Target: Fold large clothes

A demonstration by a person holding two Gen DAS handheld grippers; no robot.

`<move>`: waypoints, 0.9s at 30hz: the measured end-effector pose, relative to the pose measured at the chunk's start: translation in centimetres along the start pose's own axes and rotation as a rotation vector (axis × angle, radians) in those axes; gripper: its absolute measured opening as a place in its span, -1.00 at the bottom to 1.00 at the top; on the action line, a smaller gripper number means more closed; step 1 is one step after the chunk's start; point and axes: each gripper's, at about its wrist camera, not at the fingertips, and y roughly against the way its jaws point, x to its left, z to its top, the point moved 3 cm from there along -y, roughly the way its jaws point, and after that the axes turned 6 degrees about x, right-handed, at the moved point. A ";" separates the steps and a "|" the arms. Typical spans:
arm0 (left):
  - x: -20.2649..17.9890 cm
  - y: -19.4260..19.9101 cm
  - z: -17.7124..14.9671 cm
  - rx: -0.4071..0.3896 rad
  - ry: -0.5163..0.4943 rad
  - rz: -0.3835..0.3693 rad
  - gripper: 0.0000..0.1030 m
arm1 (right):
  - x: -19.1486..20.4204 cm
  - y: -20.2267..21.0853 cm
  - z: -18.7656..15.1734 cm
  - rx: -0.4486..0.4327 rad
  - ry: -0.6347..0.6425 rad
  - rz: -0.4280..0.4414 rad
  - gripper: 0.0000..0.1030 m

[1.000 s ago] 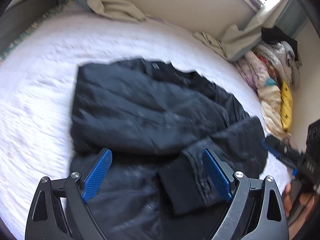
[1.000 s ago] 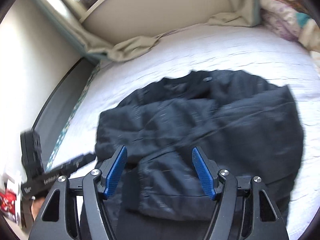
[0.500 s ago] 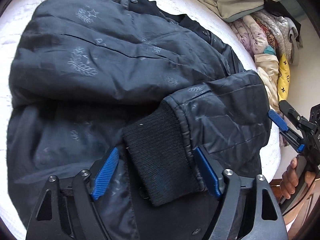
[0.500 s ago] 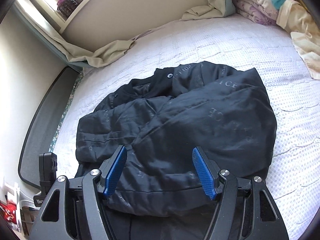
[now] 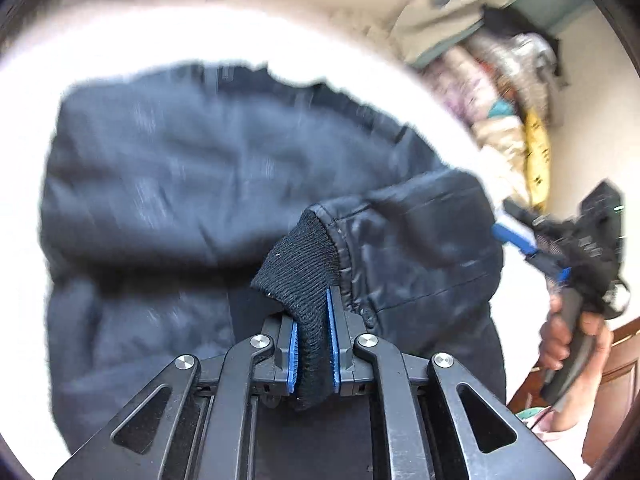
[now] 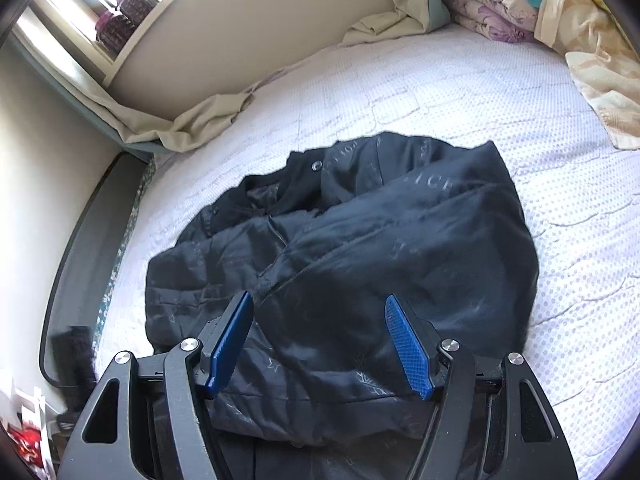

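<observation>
A dark navy padded jacket lies spread on a white bed; it also shows in the right wrist view. My left gripper is shut on the black knitted sleeve cuff and holds it lifted above the jacket body. My right gripper is open and empty, hovering over the jacket's near hem. It also shows at the right edge of the left wrist view, held in a hand.
The white bed cover surrounds the jacket. A pile of folded blankets and clothes lies at the bed's right side, also seen in the right wrist view. A beige curtain drapes along the wall. A dark bed frame runs on the left.
My left gripper has closed on the knitted sleeve cuff and lifted it up and back from the jacket. My right gripper stays open and has drawn back slightly.
</observation>
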 end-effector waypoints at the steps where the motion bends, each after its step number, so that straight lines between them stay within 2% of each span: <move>1: -0.1 1.4 0.5 -0.046 -0.015 0.014 -0.73 | 0.1 0.2 0.1 -0.010 -0.001 0.003 0.31; 3: -0.1 4.5 1.5 -0.145 -0.042 0.057 -0.73 | 0.1 0.6 0.4 -0.027 -0.004 0.007 0.31; 5: 0.5 6.4 2.4 -0.206 -0.049 0.099 -0.73 | 0.1 0.7 0.6 -0.041 -0.011 0.009 0.31; 9: 3.6 7.3 4.3 -0.247 0.019 0.178 -0.73 | -0.1 0.2 0.9 -0.044 -0.024 0.002 0.31; 12: 6.1 6.0 4.8 -0.226 0.080 0.222 -0.73 | 0.1 -0.8 0.8 -0.026 -0.022 -0.006 0.30; 16: 8.9 3.6 4.6 -0.138 0.161 0.252 -0.73 | 0.1 -1.7 0.7 -0.004 -0.008 -0.012 0.30; 19: 9.8 1.5 3.5 -0.057 0.178 0.263 -0.72 | 0.1 -2.1 0.8 0.002 0.009 -0.042 0.30; 22: 9.8 0.1 3.1 -0.017 0.168 0.283 -0.66 | -0.3 -2.3 1.1 -0.005 0.017 -0.095 0.30; 25: 9.9 0.2 3.3 -0.032 0.175 0.296 -0.48 | -0.9 -2.3 1.6 -0.018 0.017 -0.126 0.30; 26: 10.1 0.5 3.4 -0.038 0.189 0.295 -0.29 | -1.2 -2.2 1.8 -0.024 0.015 -0.127 0.30; 27: 10.2 1.0 3.6 -0.050 0.207 0.292 -0.01 | -1.3 -2.1 2.0 -0.030 0.012 -0.125 0.30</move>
